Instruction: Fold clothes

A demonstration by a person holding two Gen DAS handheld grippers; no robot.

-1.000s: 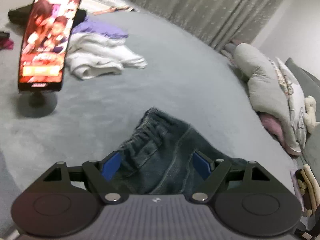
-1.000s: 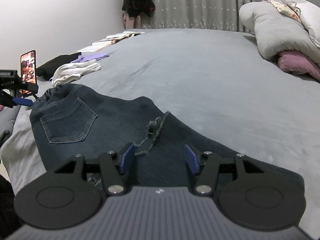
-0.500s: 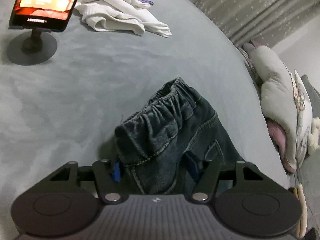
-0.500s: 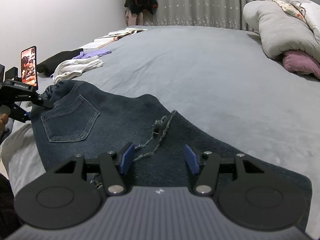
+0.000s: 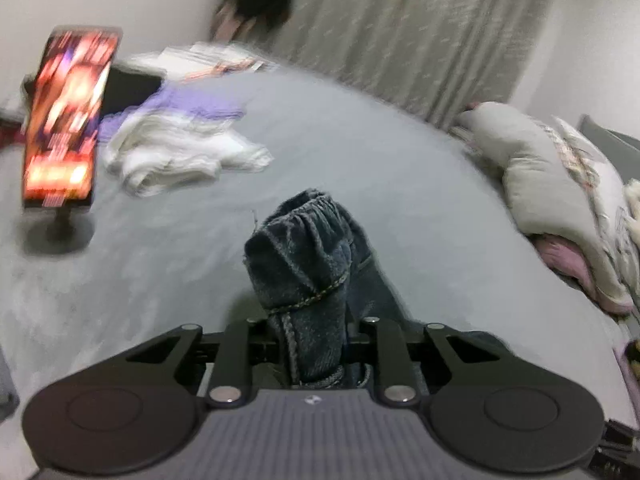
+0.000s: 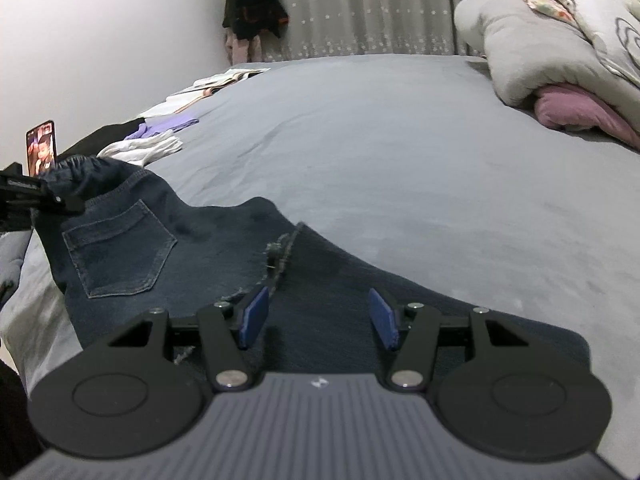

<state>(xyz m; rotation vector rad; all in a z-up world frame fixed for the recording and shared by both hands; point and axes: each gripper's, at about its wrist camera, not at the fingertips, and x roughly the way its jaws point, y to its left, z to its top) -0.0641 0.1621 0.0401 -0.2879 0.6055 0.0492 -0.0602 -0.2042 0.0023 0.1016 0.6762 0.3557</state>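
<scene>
One pair of dark denim jeans (image 6: 168, 248) lies across the lower left of the right view, on the grey bed (image 6: 380, 140); one back pocket shows, frayed hem at centre. My left gripper (image 5: 310, 344) is closing on the bunched elastic waistband, pads hidden by cloth. My right gripper (image 6: 316, 316) stands spread above the denim, pinching nothing. Left view blurred: one phone (image 5: 66, 120), white clothes (image 5: 180, 152).

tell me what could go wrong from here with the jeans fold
1. The left gripper is closing on a bunched waistband only; the thick denim could slip out.
2. The right gripper is open above the jeans, so that end may drag.
3. The frayed hem could snag a finger.
</scene>
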